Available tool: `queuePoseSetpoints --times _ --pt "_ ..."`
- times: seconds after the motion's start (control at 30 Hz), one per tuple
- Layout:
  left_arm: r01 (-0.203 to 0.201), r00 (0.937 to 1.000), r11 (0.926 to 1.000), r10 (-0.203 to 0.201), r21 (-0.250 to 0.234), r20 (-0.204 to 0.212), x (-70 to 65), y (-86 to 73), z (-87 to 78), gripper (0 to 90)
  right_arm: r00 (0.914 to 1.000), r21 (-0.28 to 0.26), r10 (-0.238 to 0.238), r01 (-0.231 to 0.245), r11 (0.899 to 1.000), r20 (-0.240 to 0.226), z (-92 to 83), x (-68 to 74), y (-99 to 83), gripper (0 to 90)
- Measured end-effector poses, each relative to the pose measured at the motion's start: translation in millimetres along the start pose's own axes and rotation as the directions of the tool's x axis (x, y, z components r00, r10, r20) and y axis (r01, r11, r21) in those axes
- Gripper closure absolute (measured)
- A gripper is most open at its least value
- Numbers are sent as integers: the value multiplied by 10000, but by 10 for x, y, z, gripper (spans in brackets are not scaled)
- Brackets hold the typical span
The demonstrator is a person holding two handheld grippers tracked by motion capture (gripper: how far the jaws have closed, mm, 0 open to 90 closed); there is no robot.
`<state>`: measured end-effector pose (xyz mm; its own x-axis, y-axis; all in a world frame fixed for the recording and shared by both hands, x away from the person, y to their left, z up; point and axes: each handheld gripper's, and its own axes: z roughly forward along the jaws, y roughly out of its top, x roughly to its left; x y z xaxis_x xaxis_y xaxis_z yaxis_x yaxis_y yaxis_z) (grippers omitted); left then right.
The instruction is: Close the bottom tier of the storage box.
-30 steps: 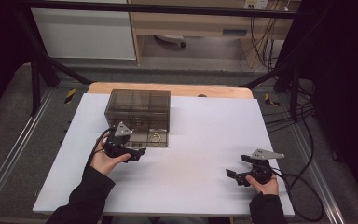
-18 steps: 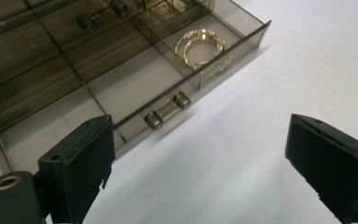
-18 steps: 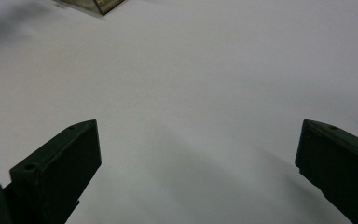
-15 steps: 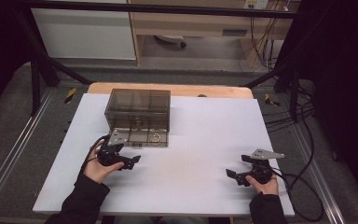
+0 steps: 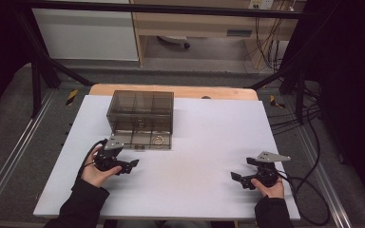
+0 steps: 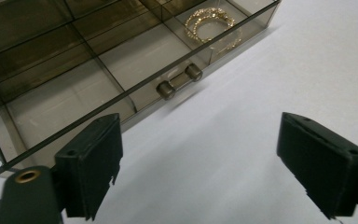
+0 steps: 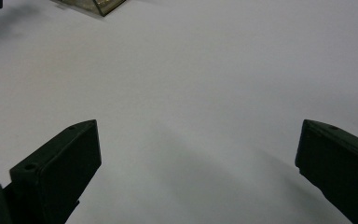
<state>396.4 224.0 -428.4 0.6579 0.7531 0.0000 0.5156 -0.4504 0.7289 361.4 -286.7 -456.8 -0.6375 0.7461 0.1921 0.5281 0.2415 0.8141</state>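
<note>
A smoky see-through organiser box (image 5: 140, 107) stands at the back left of the white table (image 5: 195, 199), its bottom drawer (image 5: 123, 138) pulled out toward me. A gold bracelet (image 5: 159, 140) (image 6: 212, 21) lies in one of the drawer's compartments. The drawer's small two-post handle (image 6: 177, 80) faces my left gripper (image 5: 132, 165) (image 6: 196, 154), which hovers just in front of the drawer; its jaws are open, have just been closing a little, and hold nothing. My right gripper (image 5: 236, 178) (image 7: 196, 158) rests at the near right, open over bare table.
The drawer's other compartments (image 6: 65, 107) look empty. A wooden strip (image 5: 171, 90) runs behind the white surface. Black frame posts (image 5: 38, 66) and cables (image 5: 309, 142) flank the table. Open white surface lies between the two grippers.
My left hand has drawn back from the drawer front toward the table's near left. The right gripper has kept still, and the drawer stands as before.
</note>
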Motion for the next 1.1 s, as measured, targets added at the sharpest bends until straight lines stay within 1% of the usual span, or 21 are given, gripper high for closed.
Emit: queuePoseSetpoints --times 0.13,0.27,0.5,0.63,0.9,1.1 --pt "-35 10000 10000 35 92 25 13 -14 14 239 10000 58 -76 76 10000 -7 8 -1 -3 7" --pt "-80 10000 9998 79 173 19 43 -25 26 338 10000 58 -66 67 10000 -19 6 -2 -3 8" --pt "0 9999 9997 4 264 -154 96 -39 46 487 10000 63 -63 64 10000 -20 7 0 -4 8" --pt "14 9998 9996 -8 277 -204 114 -30 69 547 9999 65 -101 101 9999 -5 9 -5 -3 7" --pt "-97 9991 9993 111 364 -409 131 2 132 703 10000 80 -39 39 10000 -31 9 1 -4 8" --pt "-44 9984 9995 62 326 -560 148 20 159 782 10000 87 -33 33 10000 -24 6 4 -4 8"
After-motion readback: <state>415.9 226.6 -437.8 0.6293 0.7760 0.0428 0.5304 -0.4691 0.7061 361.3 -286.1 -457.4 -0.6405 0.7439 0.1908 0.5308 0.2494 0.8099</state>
